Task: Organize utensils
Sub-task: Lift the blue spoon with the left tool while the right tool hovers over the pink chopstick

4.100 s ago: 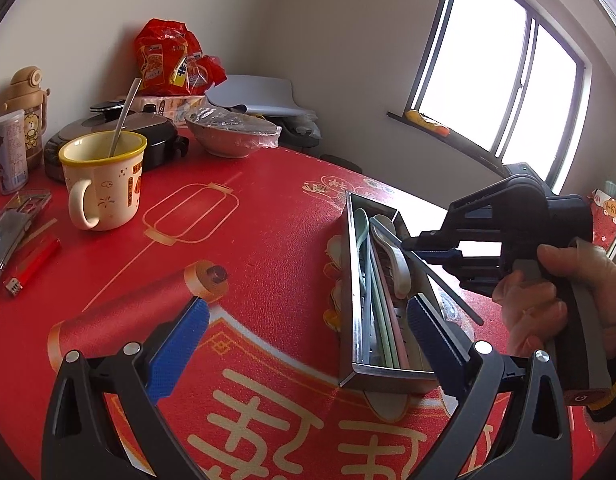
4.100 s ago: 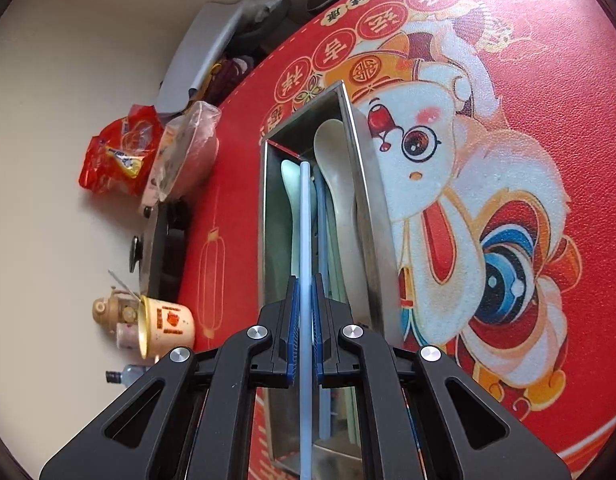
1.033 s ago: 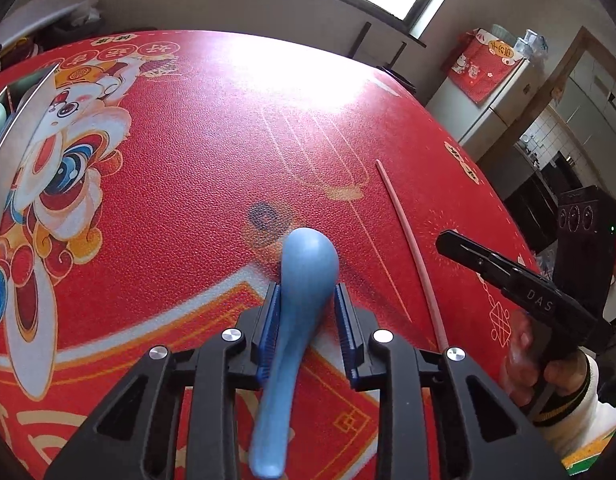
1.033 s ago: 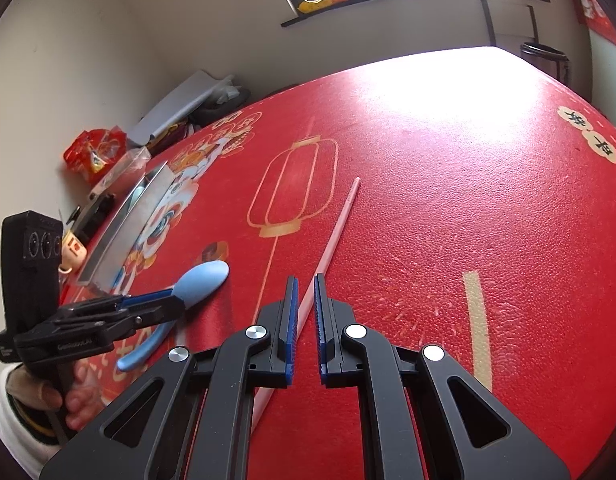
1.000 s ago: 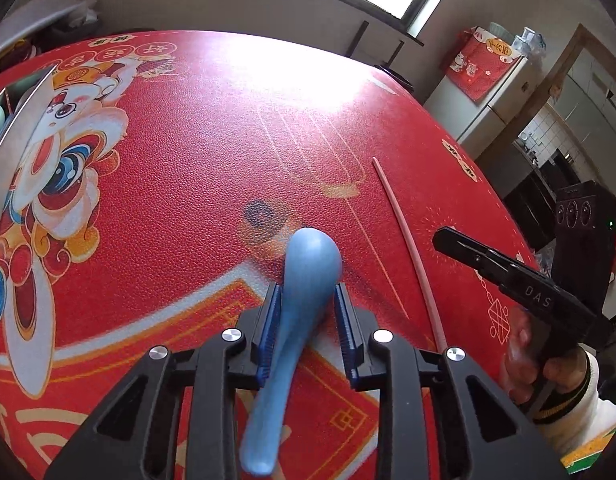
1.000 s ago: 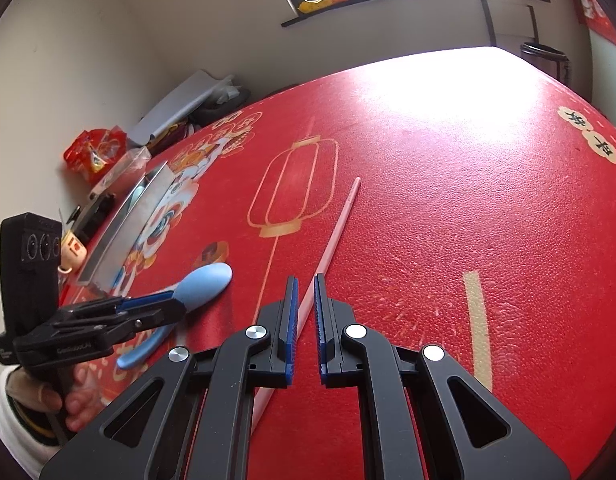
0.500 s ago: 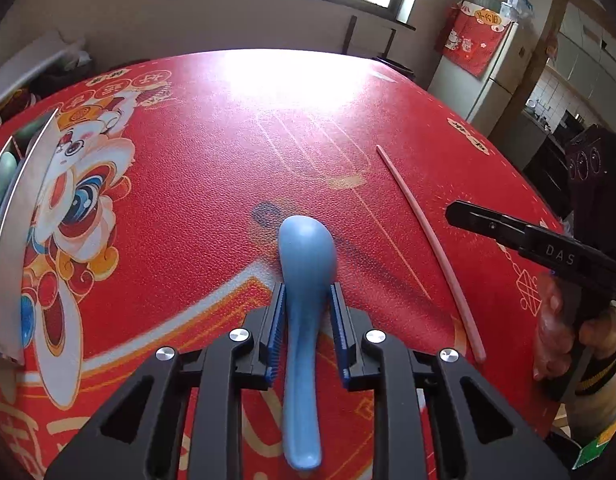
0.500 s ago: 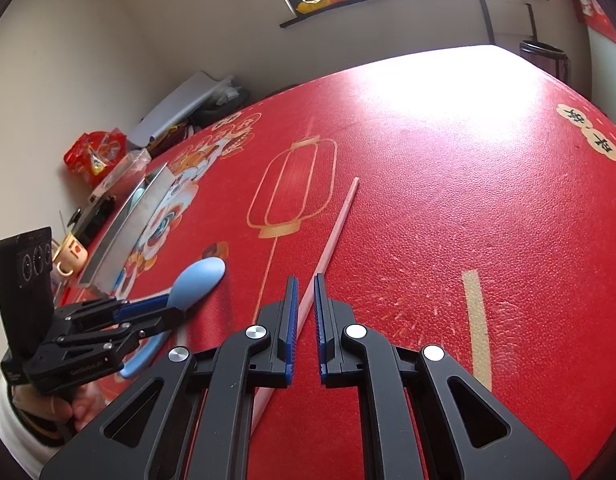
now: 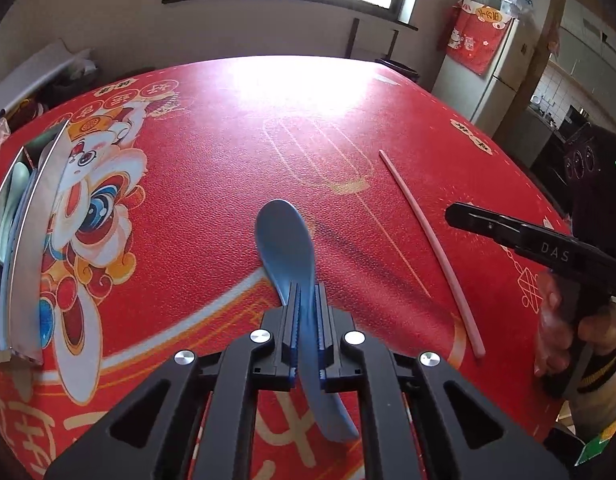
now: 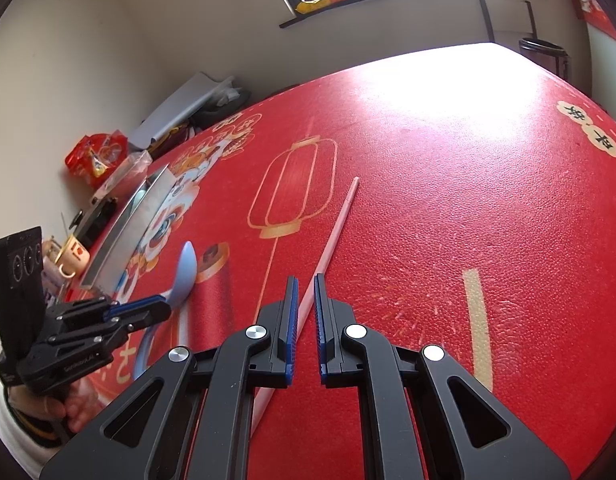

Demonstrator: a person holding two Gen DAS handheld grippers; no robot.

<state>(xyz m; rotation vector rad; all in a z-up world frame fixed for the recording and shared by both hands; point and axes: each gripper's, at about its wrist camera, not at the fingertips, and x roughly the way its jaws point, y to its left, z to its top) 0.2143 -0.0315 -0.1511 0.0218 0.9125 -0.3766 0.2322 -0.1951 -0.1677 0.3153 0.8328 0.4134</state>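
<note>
A blue spoon point(image 9: 284, 240) has its handle between the pads of my left gripper point(image 9: 306, 292), whose jaws are closing and press on it. The bowl points ahead over the red table cover point(image 9: 228, 140). In the right wrist view the spoon point(image 10: 187, 264) stands on edge in the left gripper point(image 10: 148, 306). A pink chopstick point(image 9: 428, 240) lies flat on the table to the right. My right gripper point(image 10: 304, 280) is shut just above the chopstick point(image 10: 336, 228), which runs under it untouched. A metal tray point(image 9: 32, 240) with utensils inside sits at the far left.
A person's hand point(image 9: 580, 332) holds the right gripper point(image 9: 452, 212) at the table's right edge. A yellow mug point(image 10: 74, 258), a red snack bag point(image 10: 96, 156) and kitchen items crowd the wall side beyond the tray point(image 10: 136, 212). A fridge point(image 9: 492, 80) stands behind.
The left gripper's pads closed tight on the spoon's handle and the gripper rolled, turning the spoon onto its edge. The right gripper and the pink chopstick stayed put.
</note>
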